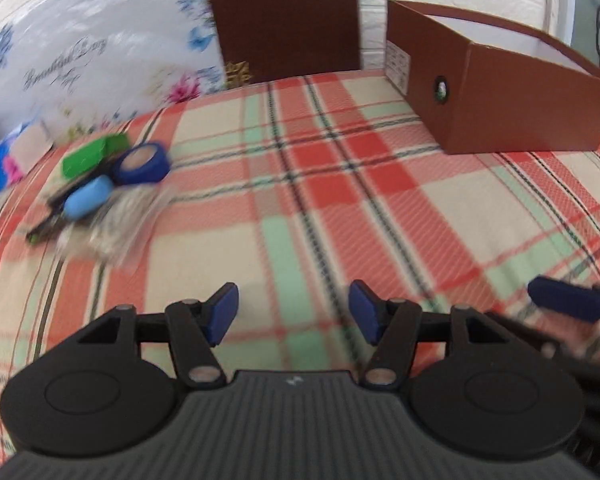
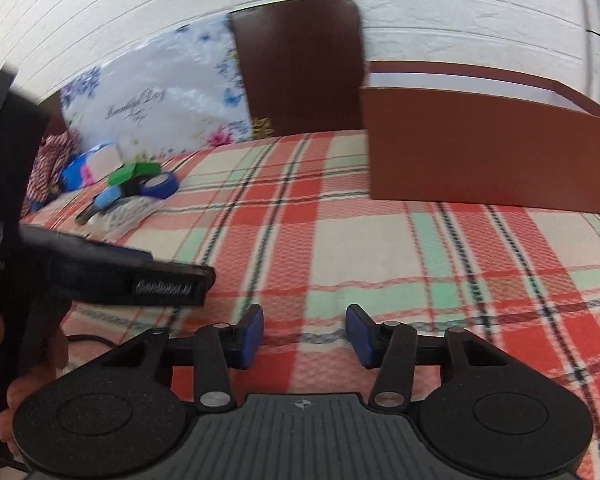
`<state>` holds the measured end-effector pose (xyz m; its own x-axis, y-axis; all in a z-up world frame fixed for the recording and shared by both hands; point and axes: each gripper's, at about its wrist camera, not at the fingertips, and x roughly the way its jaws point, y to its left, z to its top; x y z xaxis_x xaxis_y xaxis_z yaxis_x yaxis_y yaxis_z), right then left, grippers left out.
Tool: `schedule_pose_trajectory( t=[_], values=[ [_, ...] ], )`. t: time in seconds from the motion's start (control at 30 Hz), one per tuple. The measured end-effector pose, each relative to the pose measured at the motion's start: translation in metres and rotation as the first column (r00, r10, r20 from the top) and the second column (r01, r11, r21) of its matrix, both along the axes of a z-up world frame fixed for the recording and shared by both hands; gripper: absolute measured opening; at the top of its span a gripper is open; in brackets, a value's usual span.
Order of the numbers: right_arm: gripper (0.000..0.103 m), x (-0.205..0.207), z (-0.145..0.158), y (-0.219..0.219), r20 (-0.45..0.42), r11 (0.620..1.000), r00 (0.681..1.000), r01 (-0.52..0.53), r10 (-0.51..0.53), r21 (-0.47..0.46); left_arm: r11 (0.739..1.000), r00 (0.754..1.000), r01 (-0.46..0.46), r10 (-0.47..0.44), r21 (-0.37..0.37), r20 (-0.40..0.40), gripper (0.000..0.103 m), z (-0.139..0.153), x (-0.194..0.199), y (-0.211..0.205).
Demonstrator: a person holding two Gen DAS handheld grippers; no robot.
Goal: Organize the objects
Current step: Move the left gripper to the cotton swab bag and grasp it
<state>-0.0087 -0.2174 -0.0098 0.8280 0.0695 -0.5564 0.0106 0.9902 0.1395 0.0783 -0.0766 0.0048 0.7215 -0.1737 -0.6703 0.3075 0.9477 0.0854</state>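
Open plaid blanket (image 1: 300,200) lies between left clutter pile (image 1: 100,184) and brown box (image 1: 500,92).

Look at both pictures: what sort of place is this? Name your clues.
Probably a bedroom: a soft plaid blanket covers what looks like a bed, a dark wooden headboard stands against the white wall, and a floral packaged bundle leans beside it.

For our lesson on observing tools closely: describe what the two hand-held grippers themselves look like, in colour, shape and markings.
Both the left gripper and the right gripper are matte black, with two round discs flanking a ribbed grey centre plate. Black linkage arms with silver pivot pins carry blue pads. Seen from the right wrist, the left gripper's side bears blurred white lettering.
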Motion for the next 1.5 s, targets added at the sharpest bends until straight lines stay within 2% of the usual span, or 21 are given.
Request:
schedule_pose_trajectory(
  t=[0.13, 0.23, 0.3, 0.37, 0.4, 0.47, 0.6, 0.63, 0.7, 0.77, 0.93, 1.03, 1.13, 1.23, 1.27, 1.3, 1.33, 1.37, 1.43, 1.5],
  values=[
    [0.049, 0.004, -0.003, 0.031, -0.018, 0.993, 0.996, -0.087, 0.086, -0.073, 1.0, 0.997, -0.031, 0.031, -0.002, 0.076, 0.076, -0.007, -0.023, 0.051],
    [0.05, 0.009, -0.004, 0.056, -0.031, 0.98, 0.986, -0.165, 0.162, -0.115, 0.988, 0.982, -0.155, 0.155, -0.009, 0.109, 0.076, -0.007, -0.016, 0.103],
    [0.051, 0.018, -0.003, 0.073, -0.035, 0.969, 0.977, -0.214, 0.211, -0.122, 0.958, 0.953, -0.282, 0.286, -0.048, 0.101, 0.08, -0.006, -0.001, 0.144],
    [0.051, 0.033, -0.002, 0.093, -0.029, 0.957, 0.965, -0.262, 0.261, -0.126, 0.913, 0.91, -0.394, 0.404, -0.104, 0.097, 0.08, -0.007, 0.01, 0.182],
    [0.05, 0.045, -0.002, 0.105, -0.026, 0.949, 0.956, -0.293, 0.292, -0.12, 0.896, 0.894, -0.423, 0.438, -0.137, 0.098, 0.08, -0.009, 0.012, 0.196],
    [0.05, 0.068, 0.001, 0.126, -0.009, 0.936, 0.941, -0.337, 0.338, -0.102, 0.871, 0.878, -0.443, 0.469, -0.212, 0.094, 0.079, -0.01, 0.011, 0.212],
    [0.049, 0.111, 0.007, 0.158, 0.042, 0.927, 0.929, -0.363, 0.368, -0.094, 0.891, 0.891, -0.418, 0.44, -0.177, 0.114, 0.079, -0.011, 0.014, 0.202],
    [0.043, 0.12, 0.007, 0.162, 0.04, 0.928, 0.93, -0.359, 0.364, -0.097, 0.89, 0.891, -0.417, 0.44, -0.183, 0.112, 0.079, -0.011, 0.014, 0.203],
    [0.013, 0.139, 0.002, 0.168, -0.012, 0.931, 0.937, -0.347, 0.348, -0.114, 0.889, 0.891, -0.417, 0.441, -0.189, 0.111, 0.079, -0.012, 0.015, 0.203],
    [0.004, 0.144, 0.0, 0.16, -0.022, 0.941, 0.945, -0.326, 0.326, -0.092, 0.889, 0.891, -0.417, 0.441, -0.19, 0.111, 0.079, -0.012, 0.014, 0.203],
    [0.0, 0.102, -0.005, 0.123, -0.013, 0.954, 0.958, -0.287, 0.287, -0.086, 0.89, 0.891, -0.416, 0.44, -0.189, 0.111, 0.08, -0.013, 0.013, 0.205],
    [0.0, 0.056, -0.007, 0.089, -0.006, 0.971, 0.974, -0.227, 0.227, -0.081, 0.891, 0.892, -0.414, 0.437, -0.186, 0.112, 0.082, -0.012, 0.012, 0.205],
    [0.001, 0.005, -0.006, 0.051, -0.003, 0.987, 0.993, -0.118, 0.118, -0.105, 0.899, 0.898, -0.405, 0.426, -0.168, 0.11, 0.085, -0.012, 0.013, 0.202],
    [0.013, -0.036, -0.006, 0.016, 0.004, 0.998, 1.0, -0.023, 0.023, -0.066, 0.909, 0.906, -0.398, 0.411, -0.126, 0.106, 0.086, -0.011, 0.013, 0.194],
    [0.025, -0.046, -0.006, 0.004, 0.006, 0.999, 1.0, -0.008, 0.008, -0.031, 0.911, 0.908, -0.398, 0.408, -0.107, 0.099, 0.086, -0.01, 0.012, 0.189],
    [0.031, -0.054, -0.004, -0.004, 0.013, 1.0, 1.0, 0.01, -0.01, -0.003, 0.913, 0.912, -0.395, 0.403, -0.103, 0.078, 0.086, -0.006, 0.011, 0.185],
    [0.044, -0.059, -0.003, -0.01, 0.024, 1.0, 0.999, 0.03, -0.03, 0.006, 0.917, 0.923, -0.375, 0.383, -0.136, 0.041, 0.085, -0.002, 0.009, 0.182],
    [0.047, -0.061, -0.003, -0.013, 0.032, 0.999, 0.999, 0.038, -0.039, 0.005, 0.917, 0.934, -0.349, 0.357, -0.193, 0.007, 0.085, 0.004, 0.007, 0.178],
    [0.047, -0.054, -0.003, -0.014, 0.027, 1.0, 1.0, 0.015, -0.015, 0.017, 0.906, 0.955, -0.291, 0.295, -0.307, -0.034, 0.085, 0.016, 0.004, 0.168],
    [0.047, -0.04, -0.001, -0.007, 0.025, 0.999, 0.999, -0.033, 0.032, 0.033, 0.914, 0.974, -0.223, 0.223, -0.339, -0.04, 0.086, 0.026, 0.006, 0.15]
  ],
)
